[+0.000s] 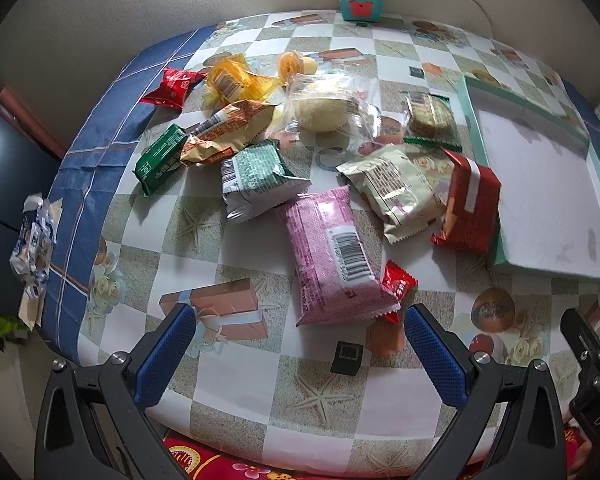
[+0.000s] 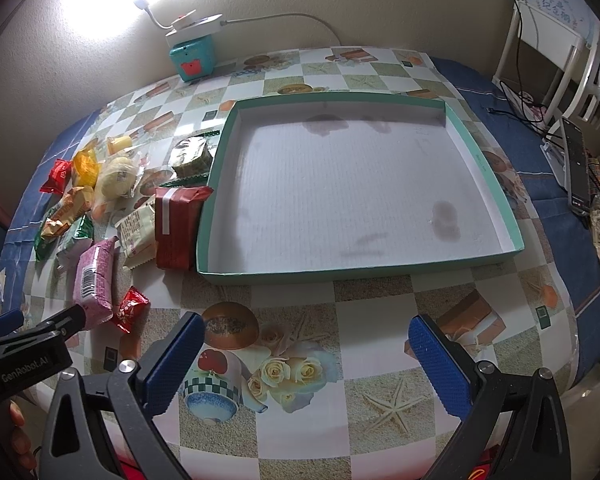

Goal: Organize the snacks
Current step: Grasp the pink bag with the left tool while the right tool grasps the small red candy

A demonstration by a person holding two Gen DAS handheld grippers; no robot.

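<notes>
Left wrist view: both grippers, left (image 1: 296,344) and right (image 2: 306,354), gape empty over snack packets (image 1: 328,248) heaped beside a bare green-rimmed tray (image 2: 484,168).

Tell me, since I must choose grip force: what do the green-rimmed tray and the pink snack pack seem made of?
Tray: likely cardboard, matte; thin folded walls, stained white floor. Pink snack pack: probably thin plastic film, slightly glossy; crimped serrated end seals, wrinkles.
</notes>
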